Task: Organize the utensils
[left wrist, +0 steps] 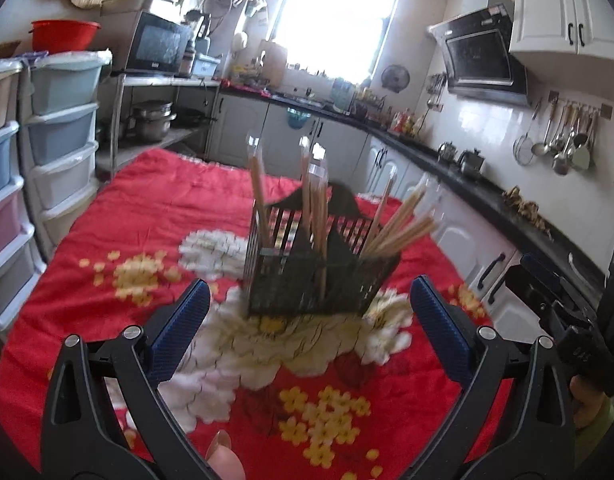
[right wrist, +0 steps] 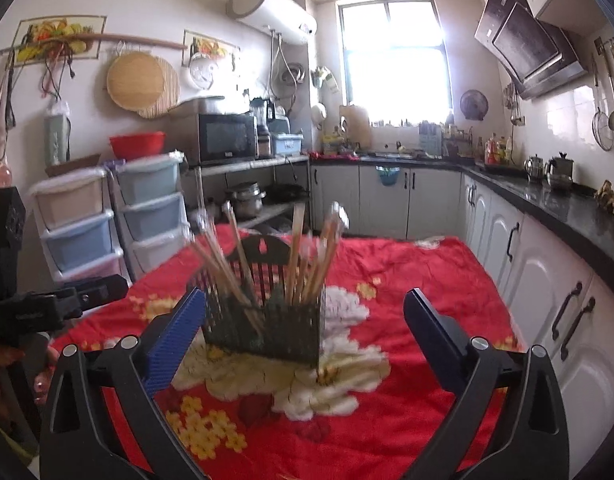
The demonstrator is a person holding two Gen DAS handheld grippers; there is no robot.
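Observation:
A dark slatted utensil holder (left wrist: 319,268) stands upright on the red floral cloth (left wrist: 147,208); it also shows in the right wrist view (right wrist: 267,320). Several wooden chopsticks (left wrist: 319,208) stand in it, some leaning outward (right wrist: 223,268). My left gripper (left wrist: 307,312) is open and empty, its blue pads just short of the holder. My right gripper (right wrist: 303,316) is open and empty, with the holder between and just beyond its pads. The right gripper's body shows at the right edge of the left wrist view (left wrist: 567,312). The left gripper's body shows at the left edge of the right wrist view (right wrist: 39,308).
Plastic drawer towers (right wrist: 107,216) stand left of the table. A shelf with a microwave (right wrist: 227,138) and pots is behind. A dark counter (right wrist: 567,204) with white cabinets runs along the right wall. Hanging ladles (left wrist: 563,140) are on the tiled wall.

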